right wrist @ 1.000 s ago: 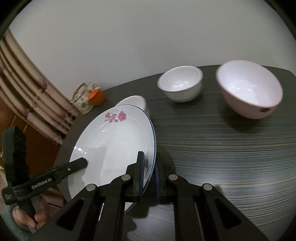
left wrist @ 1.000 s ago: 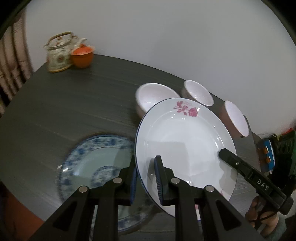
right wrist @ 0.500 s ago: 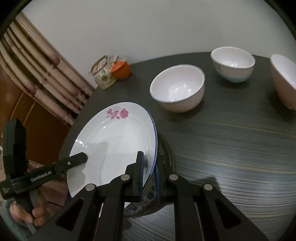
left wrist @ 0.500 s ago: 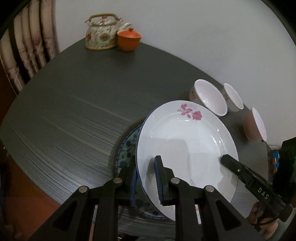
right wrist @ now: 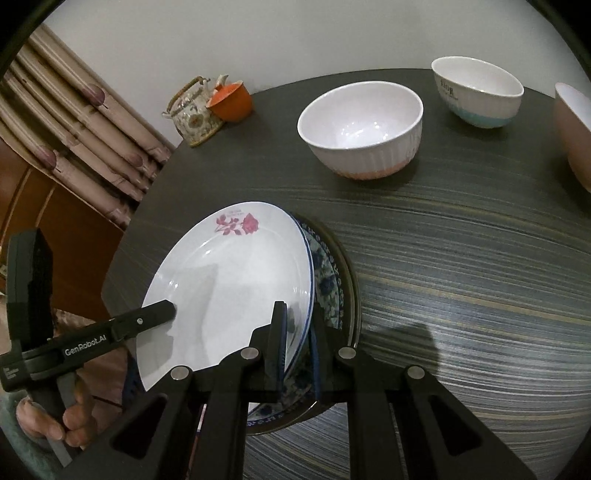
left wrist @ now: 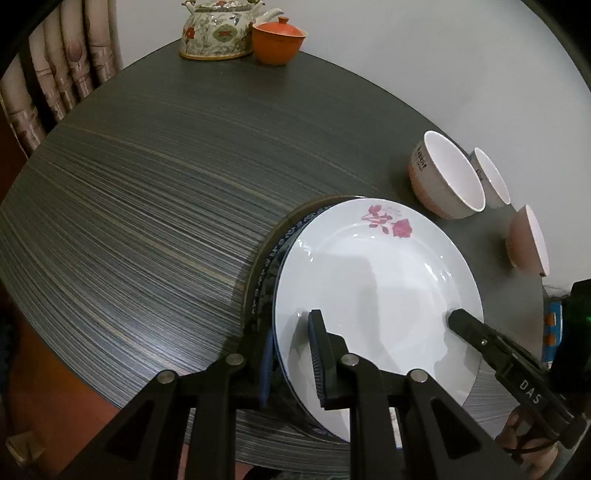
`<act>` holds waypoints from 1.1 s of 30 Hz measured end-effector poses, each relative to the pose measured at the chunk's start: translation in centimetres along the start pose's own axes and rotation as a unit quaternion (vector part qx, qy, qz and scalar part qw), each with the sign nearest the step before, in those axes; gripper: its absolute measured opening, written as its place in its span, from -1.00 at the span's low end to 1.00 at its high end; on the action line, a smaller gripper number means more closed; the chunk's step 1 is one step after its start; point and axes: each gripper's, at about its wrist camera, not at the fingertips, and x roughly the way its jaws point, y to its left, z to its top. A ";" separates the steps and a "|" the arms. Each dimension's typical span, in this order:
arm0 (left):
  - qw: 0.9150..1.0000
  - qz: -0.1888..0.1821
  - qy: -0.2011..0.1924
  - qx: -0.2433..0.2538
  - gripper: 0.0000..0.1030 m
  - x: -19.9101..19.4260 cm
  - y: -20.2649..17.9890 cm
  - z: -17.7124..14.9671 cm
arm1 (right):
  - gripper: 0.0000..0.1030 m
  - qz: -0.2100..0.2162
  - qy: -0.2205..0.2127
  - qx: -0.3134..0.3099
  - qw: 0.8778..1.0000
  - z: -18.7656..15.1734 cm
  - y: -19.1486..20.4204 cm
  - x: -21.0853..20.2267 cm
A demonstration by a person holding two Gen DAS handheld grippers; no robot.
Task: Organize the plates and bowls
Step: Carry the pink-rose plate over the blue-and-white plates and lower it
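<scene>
White rose plate [left wrist: 376, 291] atop blue-patterned plate [right wrist: 327, 284] on dark table [left wrist: 147, 192], left gripper [left wrist: 291, 354] pinching its near rim, right gripper [right wrist: 298, 343] clamped on opposite rim — three bowls beyond: ribbed bowl [right wrist: 362, 129], blue-based bowl [right wrist: 478, 90], pink bowl [left wrist: 526, 240].

A white plate [left wrist: 376, 288] with a thin blue rim is showing a pink-red rose print; under it, a blue-and-white floral plate [right wrist: 327, 284] is peeking out. Beyond the white plate — a white ribbed bowl [right wrist: 364, 129] with a pink base, an orange lidded cup [left wrist: 279, 40] and a floral teapot [left wrist: 216, 35] are sitting on the dark grey streaked table [left wrist: 147, 177].
</scene>
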 end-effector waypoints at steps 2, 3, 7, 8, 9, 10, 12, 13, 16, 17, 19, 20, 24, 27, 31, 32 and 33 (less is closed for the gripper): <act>1.000 0.002 0.001 -0.001 -0.66 0.3 0.0 0.1 | -0.77 -0.001 0.004 0.001 1.000 0.1 0.0 0.2; 1.000 0.002 0.002 -0.001 -0.66 0.3 0.1 0.1 | -0.77 -0.002 0.006 0.002 1.000 0.0 0.0 0.3; 1.000 0.005 0.004 -0.002 -0.66 1.0 -0.3 0.3 | -0.77 -0.009 0.015 0.003 1.000 -0.1 0.0 0.7; 1.000 0.007 0.004 0.001 -0.66 1.0 -0.4 0.3 | -0.77 -0.012 0.016 0.003 1.000 -0.1 0.0 0.8; 1.000 0.009 0.003 0.002 -0.66 1.0 -0.4 0.4 | -0.77 -0.014 0.017 0.003 1.000 -0.1 0.0 0.8; 1.000 0.008 0.003 0.001 -0.66 1.1 -0.5 0.5 | -0.76 -0.015 0.017 0.002 1.000 -0.1 0.1 0.9; 1.000 0.008 0.003 -0.001 -0.66 1.2 -0.5 0.6 | -0.76 -0.018 0.019 0.000 1.000 0.1 0.2 1.0; 1.000 0.009 0.002 -0.002 -0.66 1.3 -0.5 0.7 | -0.75 -0.021 0.022 -0.002 1.000 0.2 0.3 1.1; 1.000 0.014 0.002 0.002 -0.66 1.5 -0.8 0.7 | -0.72 -0.029 0.026 -0.005 0.999 0.3 0.5 1.4; 1.000 0.016 0.002 0.003 -0.66 1.6 -0.9 0.7 | -0.71 -0.032 0.030 -0.006 0.999 0.3 0.6 1.6; 1.000 0.019 0.003 0.003 -0.66 1.9 -1.3 0.7 | -0.71 -0.034 0.032 -0.004 0.999 0.4 0.6 1.7; 1.000 0.020 0.003 0.004 -0.66 2.0 -1.4 0.7 | -0.71 -0.036 0.033 -0.006 0.999 0.5 0.7 1.8; 1.000 0.025 0.004 0.006 -0.66 2.2 -1.7 0.7 | -0.66 -0.042 0.035 -0.014 0.998 0.5 1.1 1.9; 1.000 0.030 0.003 0.009 -0.66 2.5 -2.0 0.7 | -0.55 -0.046 0.035 -0.021 0.998 0.6 1.7 2.1; 1.000 0.030 0.004 0.006 -0.65 2.7 -2.1 0.8 | -0.50 -0.056 0.038 -0.028 0.997 0.6 2.1 2.1; 1.000 0.030 0.004 0.005 -0.65 2.8 -2.2 0.8 | -0.49 -0.060 0.041 -0.031 0.997 0.7 2.3 2.2; 1.000 0.031 0.004 0.005 -0.65 2.7 -2.0 0.8 | -0.49 -0.062 0.042 -0.034 0.997 0.7 2.3 2.2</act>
